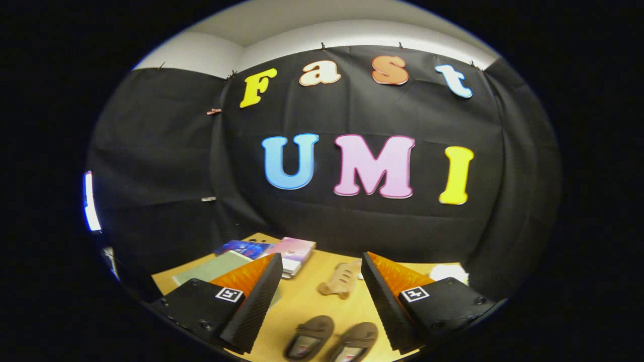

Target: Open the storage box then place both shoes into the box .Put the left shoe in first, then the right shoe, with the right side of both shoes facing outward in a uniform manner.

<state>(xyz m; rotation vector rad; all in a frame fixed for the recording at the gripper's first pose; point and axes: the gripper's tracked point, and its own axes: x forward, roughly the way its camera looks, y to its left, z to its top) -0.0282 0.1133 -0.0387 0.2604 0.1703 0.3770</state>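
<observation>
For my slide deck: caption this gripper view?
Open gripper above a wooden table, two brown slippers between its fingers, tan toy and books beyond.

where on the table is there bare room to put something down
Bare tabletop lies between the open gripper fingers, bordered by the two brown shoes nearest, the tan slotted piece ahead and the pink box beyond the left finger. It is crowded around that box, with the dark blue packet and green sheet.
</observation>
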